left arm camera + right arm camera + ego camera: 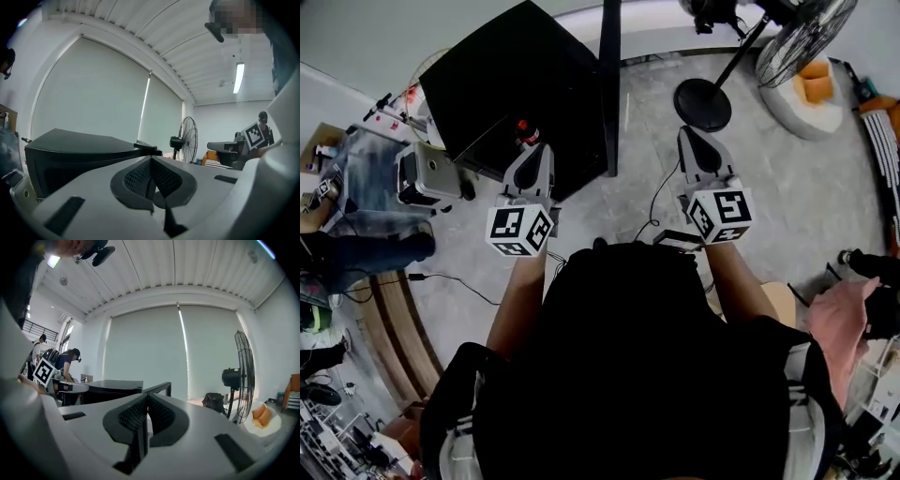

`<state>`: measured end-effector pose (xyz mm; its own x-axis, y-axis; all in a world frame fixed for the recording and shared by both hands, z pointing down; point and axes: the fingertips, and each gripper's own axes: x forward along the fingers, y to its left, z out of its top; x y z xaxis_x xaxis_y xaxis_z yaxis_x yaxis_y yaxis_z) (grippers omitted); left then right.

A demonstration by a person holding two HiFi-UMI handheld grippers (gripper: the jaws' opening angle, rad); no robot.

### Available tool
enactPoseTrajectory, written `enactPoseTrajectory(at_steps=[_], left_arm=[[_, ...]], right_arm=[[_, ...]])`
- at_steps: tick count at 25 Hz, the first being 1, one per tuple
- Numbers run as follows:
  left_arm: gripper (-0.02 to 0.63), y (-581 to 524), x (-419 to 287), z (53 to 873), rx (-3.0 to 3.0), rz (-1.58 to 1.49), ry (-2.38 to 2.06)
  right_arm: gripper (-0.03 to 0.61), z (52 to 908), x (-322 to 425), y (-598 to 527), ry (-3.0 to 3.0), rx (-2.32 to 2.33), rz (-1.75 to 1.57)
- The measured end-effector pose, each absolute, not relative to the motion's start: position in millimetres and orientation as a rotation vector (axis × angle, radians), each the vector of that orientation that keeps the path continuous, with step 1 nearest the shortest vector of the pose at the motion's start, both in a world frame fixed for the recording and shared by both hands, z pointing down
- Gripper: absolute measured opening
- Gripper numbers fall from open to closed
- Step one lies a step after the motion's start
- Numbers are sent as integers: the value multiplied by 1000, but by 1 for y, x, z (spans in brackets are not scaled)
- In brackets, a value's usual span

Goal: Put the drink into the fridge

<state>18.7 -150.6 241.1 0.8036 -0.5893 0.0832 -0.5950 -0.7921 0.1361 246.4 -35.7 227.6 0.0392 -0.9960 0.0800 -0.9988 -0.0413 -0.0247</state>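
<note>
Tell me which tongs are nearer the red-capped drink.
Left. The left tongs point at the drink, tips close beside it in the head view; the right tongs sit well off to its right, by the fan base.

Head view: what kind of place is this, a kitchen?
Probably a lab or workshop space, not a home kitchen. A black fridge stands on a bare grey floor with loose cables and a pedestal fan nearby. Another person works at a bench.

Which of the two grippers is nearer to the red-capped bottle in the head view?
The left gripper: its tips lie right beside the bottle at the black fridge; the right gripper points toward the fan base.
</note>
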Motion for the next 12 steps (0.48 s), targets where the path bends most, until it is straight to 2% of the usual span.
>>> enactPoseTrajectory(at_steps=[12], left_arm=[[15, -155, 19, 240, 2809, 45, -922]], right_arm=[[21, 238, 241, -42, -2138, 2242, 134]])
